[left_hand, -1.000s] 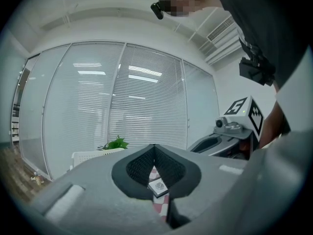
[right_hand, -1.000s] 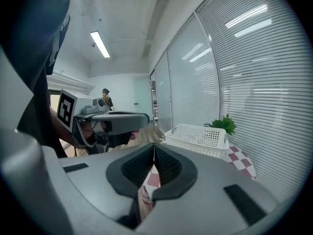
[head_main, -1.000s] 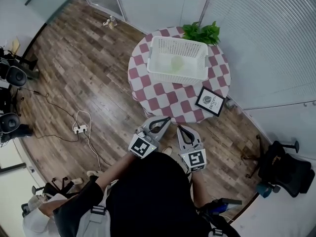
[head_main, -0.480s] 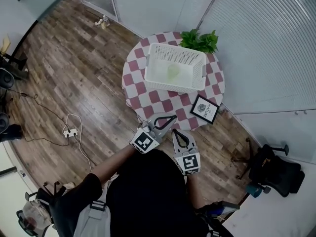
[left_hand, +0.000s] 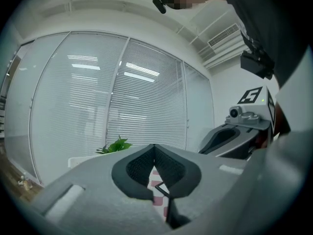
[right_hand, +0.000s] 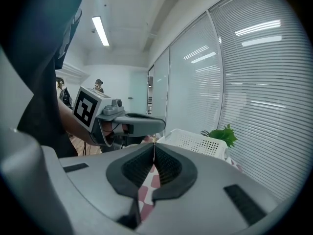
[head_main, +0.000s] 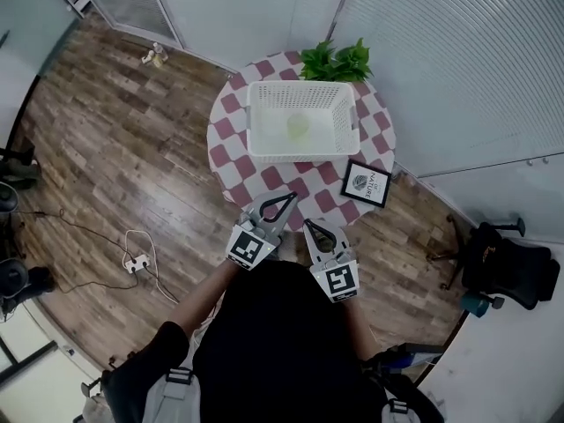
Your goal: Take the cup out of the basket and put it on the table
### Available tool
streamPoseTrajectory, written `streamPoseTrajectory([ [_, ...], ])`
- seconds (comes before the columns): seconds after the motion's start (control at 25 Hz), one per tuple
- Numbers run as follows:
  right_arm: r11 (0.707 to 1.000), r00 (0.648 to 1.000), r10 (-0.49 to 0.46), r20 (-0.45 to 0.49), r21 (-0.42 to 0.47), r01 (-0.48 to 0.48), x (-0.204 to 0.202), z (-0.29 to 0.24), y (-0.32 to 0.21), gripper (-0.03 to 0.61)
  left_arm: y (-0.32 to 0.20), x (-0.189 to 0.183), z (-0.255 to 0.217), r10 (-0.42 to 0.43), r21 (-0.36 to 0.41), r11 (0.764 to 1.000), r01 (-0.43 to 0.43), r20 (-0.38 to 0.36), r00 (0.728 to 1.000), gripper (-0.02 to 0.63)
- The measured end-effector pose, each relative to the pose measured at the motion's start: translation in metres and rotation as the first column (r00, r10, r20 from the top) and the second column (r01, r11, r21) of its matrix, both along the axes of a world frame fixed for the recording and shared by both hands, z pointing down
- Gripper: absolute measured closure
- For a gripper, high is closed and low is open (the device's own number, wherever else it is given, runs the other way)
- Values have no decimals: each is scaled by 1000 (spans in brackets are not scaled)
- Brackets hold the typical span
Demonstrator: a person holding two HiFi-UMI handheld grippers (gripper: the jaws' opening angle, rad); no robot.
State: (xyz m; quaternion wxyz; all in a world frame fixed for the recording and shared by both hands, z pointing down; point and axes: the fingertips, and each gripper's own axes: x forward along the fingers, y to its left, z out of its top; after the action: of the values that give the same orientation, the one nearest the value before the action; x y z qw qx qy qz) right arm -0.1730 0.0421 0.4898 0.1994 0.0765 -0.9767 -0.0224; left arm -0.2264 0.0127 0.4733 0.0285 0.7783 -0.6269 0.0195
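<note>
Grey jaws of the left gripper (head_main: 289,199) and right gripper (head_main: 310,226) were pressed together, holding nothing, near the checked table's (head_main: 227,139) front edge. The pale cup (head_main: 298,126) lay inside the white basket (head_main: 264,153), well ahead. One gripper would likely need to open before reaching over the rim.

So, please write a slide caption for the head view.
Left gripper and right gripper, both shut and empty, near a checked table with a cup in a white basket.

Cup (head_main: 298,126), pale green, in white basket (head_main: 302,88).
Seen near the basket's middle; basket set on round checked table (head_main: 227,139).
</note>
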Motion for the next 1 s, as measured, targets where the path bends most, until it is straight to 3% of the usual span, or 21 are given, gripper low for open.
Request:
streamPoseTrajectory([
  [0.24, 999, 1000, 7, 0, -36, -7, -2, 18, -17, 570, -13, -11, 12, 34, -26, 999, -35, -36, 999, 609],
  [0.44, 997, 1000, 22, -1, -70, -22, 3, 27, -41, 570, -28, -32, 10, -49, -39, 998, 50, 19, 999, 609],
  [0.52, 997, 999, 38, -10, -74, -39, 8, 32, -51, 571, -36, -40, 11, -44, -53, 997, 48, 69, 997, 609],
  [0.64, 993, 997, 81, -12, -80, -82, 19, 35, -64, 571, -54, -56, 17, 6, -124, 992, 11, 135, 991, 609],
  [0.84, 974, 981, 191, -29, -115, -193, 48, 48, -85, 571, -96, -85, 29, 124, -256, 965, -66, 217, 968, 609],
  [1.0, 942, 954, 295, -47, -153, -299, 74, 61, -100, 571, -135, -96, 37, 246, -356, 923, -145, 257, 935, 609],
])
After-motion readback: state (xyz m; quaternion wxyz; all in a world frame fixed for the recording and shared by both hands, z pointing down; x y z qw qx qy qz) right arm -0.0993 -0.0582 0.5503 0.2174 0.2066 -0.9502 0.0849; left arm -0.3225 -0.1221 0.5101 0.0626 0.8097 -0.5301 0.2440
